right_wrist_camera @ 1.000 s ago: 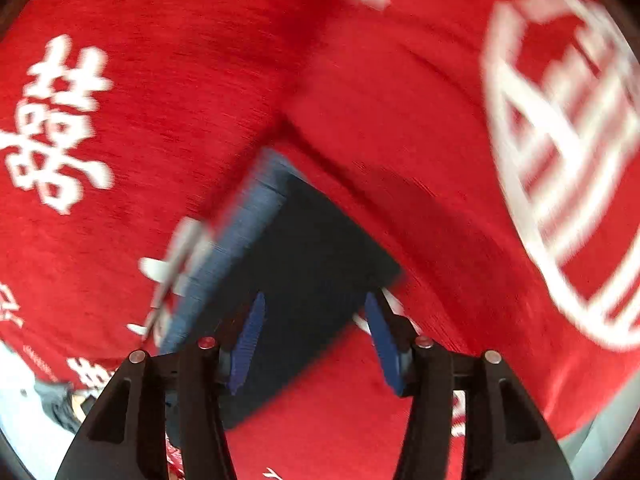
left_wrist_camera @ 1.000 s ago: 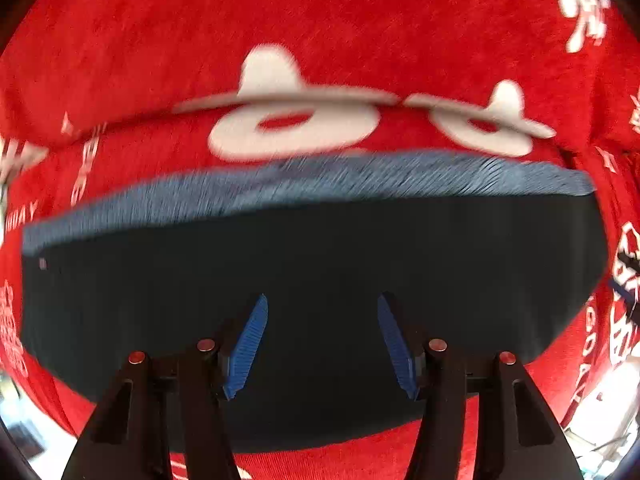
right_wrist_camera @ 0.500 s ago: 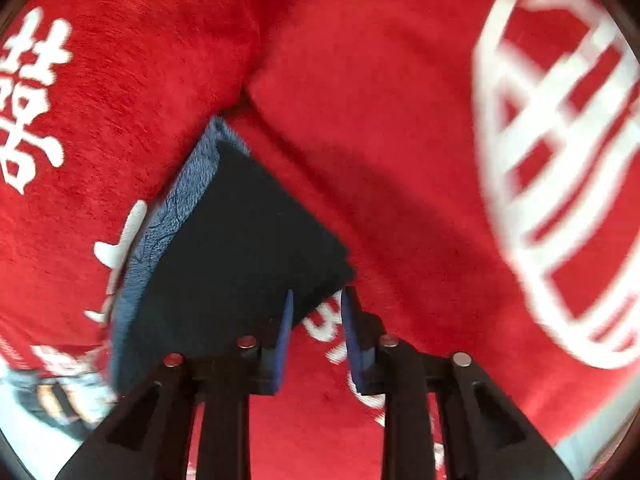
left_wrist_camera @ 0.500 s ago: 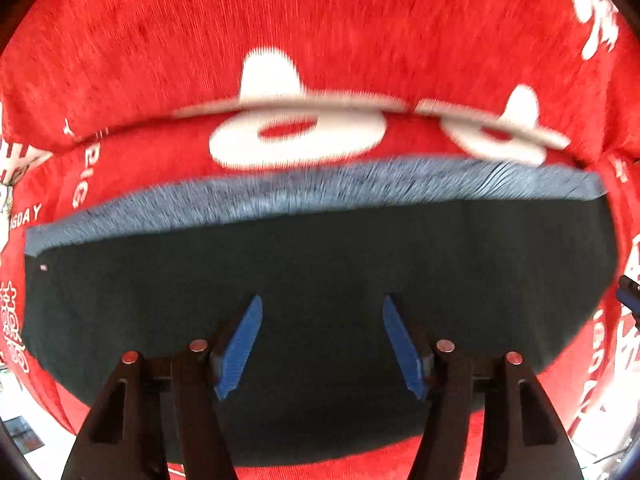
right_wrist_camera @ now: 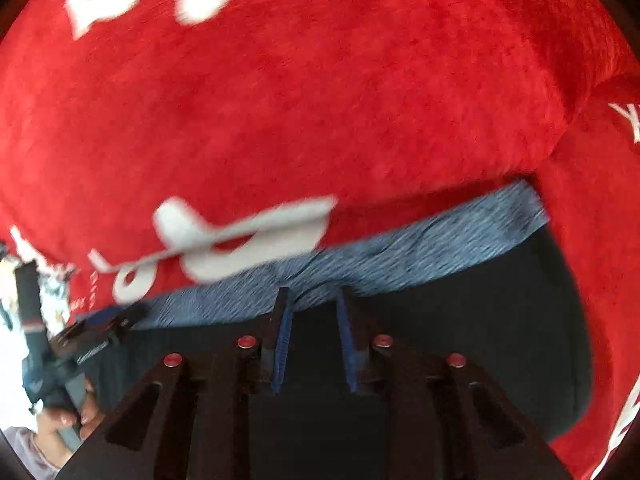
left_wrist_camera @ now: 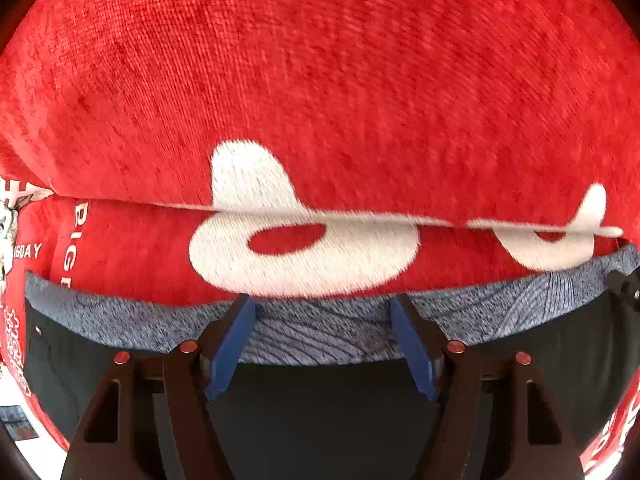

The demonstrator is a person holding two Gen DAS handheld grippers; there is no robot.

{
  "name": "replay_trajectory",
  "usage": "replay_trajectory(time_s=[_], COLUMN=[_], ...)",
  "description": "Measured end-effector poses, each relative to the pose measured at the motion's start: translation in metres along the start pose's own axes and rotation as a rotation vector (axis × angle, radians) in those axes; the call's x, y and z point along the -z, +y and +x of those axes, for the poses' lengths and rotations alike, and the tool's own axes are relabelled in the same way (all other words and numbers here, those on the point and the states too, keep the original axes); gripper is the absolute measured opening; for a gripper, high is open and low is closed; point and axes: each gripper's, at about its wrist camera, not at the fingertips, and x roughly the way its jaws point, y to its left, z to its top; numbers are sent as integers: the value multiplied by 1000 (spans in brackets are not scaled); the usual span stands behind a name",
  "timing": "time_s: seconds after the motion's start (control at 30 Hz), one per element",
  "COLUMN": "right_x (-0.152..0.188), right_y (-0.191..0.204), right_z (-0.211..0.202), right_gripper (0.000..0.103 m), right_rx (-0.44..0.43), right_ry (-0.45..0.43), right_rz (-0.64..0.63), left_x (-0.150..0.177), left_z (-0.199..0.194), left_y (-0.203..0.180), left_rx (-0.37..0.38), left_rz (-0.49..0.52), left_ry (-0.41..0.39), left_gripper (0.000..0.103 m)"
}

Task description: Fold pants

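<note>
The pants (left_wrist_camera: 320,420) are dark navy with a blue-grey waistband (left_wrist_camera: 320,340), lying folded on a red sofa seat. My left gripper (left_wrist_camera: 322,312) is open, its blue pads over the waistband at the far edge. In the right wrist view the same pants (right_wrist_camera: 460,320) fill the lower half, and my right gripper (right_wrist_camera: 312,300) stands with its pads a narrow gap apart, tips at the waistband (right_wrist_camera: 400,256); whether cloth lies between them is not clear.
The red sofa backrest (left_wrist_camera: 320,80) with white lettering rises just behind the pants. The left gripper and a hand (right_wrist_camera: 60,400) show at the left edge of the right wrist view. Red cushion (right_wrist_camera: 592,280) borders the pants on the right.
Both grippers moved forward over the pants to the waistband edge. The right gripper swung from the pants' corner to face the backrest; its jaws stayed narrow after closing from wide.
</note>
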Motion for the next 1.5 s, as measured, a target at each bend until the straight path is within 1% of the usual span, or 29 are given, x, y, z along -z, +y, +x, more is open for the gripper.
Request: replay_trajectory(time_s=[0.03, 0.1, 0.13, 0.17, 0.23, 0.3, 0.33, 0.4, 0.43, 0.47, 0.5, 0.53, 0.57, 0.67, 0.73, 0.8, 0.83, 0.9, 0.93, 1.0, 1.03, 1.1, 1.13, 1.17, 1.2, 1.23, 1.33, 1.43, 1.5], right_x=[-5, -8, -8, -10, 7, 29, 41, 66, 78, 88, 97, 104, 105, 98, 89, 88, 87, 87, 89, 94, 98, 100, 101, 103, 107, 110, 112, 112, 116], right_y=[-6, -14, -18, -15, -19, -24, -31, -44, -57, -73, -85, -100, -106, -114, -110, -116, -116, -112, -110, -112, -118, -121, -121, -120, -123, -122, -96, -53, -13], right_z=[-2, -12, -18, -24, -38, -55, -61, -69, -72, -75, -75, -74, -70, -61, -45, -41, -44, -56, -59, -50, -51, -55, -59, -64, -73, -79, -94, -99, -90], right_gripper=[20, 25, 27, 28, 30, 31, 31, 31, 31, 31, 31, 32, 34, 34, 33, 25, 7, 7, 7, 7, 6, 10, 22, 34, 34, 35, 35, 35, 35], right_rx=[12, 71, 68, 20, -78, -108, -123, -161, -177, -189, -203, -220, -225, -256, -247, -256, -259, -261, -243, -160, -163, -179, -155, -100, -82, -87, -108, -148, -196], right_ry=[-6, -7, -7, 1, 35, 55, 61, 60, 47, 31, 21, 18, 16, 11, 63, 67, 59, 27, 27, 78, 77, 55, 45, 50, 55, 54, 52, 82, 112], right_rz=[25, 67, 84, 107, 136, 144, 162, 266, 343, 434, 504, 574, 603, 602, 615, 657, 657, 617, 584, 510, 500, 518, 528, 540, 548, 550, 483, 361, 286], left_x=[-3, -4, -1, 4, 21, 44, 59, 82, 106, 120, 126, 129, 130, 130, 127, 129, 130, 133, 135, 138, 137, 138, 137, 137, 137, 137, 142, 148, 151], left_z=[-3, -17, -24, -33, -47, -54, -52, -43, -35, -39, -41, -41, -40, -39, -44, -46, -46, -45, -42, -41, -38, -38, -39, -40, -41, -42, -49, -56, -58], left_y=[4, 17, 20, 24, 34, 41, 36, 51, 50, 60, 69, 74, 74, 72, 65, 66, 68, 72, 75, 80, 79, 81, 80, 81, 80, 83, 96, 118, 136], left_rx=[-6, -3, 3, 9, 6, -25, -37, -64, -64, -28, -9, -3, 11, 8, 3, 9, 11, 17, 21, 22, 21, 26, 28, 30, 30, 31, 36, 46, 45], left_rz=[-10, -23, -20, -12, 17, 64, 78, 93, 79, 38, 2, -19, -34, -27, -12, -16, -17, -16, -19, -20, -18, -17, -17, -16, -16, -16, -32, -53, -61], left_ry=[3, -10, -13, -16, -18, -1, 14, 81, 103, 87, 75, 91, 92, 94, 94, 103, 104, 103, 98, 92, 92, 93, 96, 101, 105, 108, 109, 94, 84], left_gripper=[72, 72, 72, 72, 72, 72, 72, 72, 73, 76, 78, 80, 80, 80, 80, 80, 80, 80, 80, 80, 80, 81, 81, 81, 80, 80, 80, 80, 80])
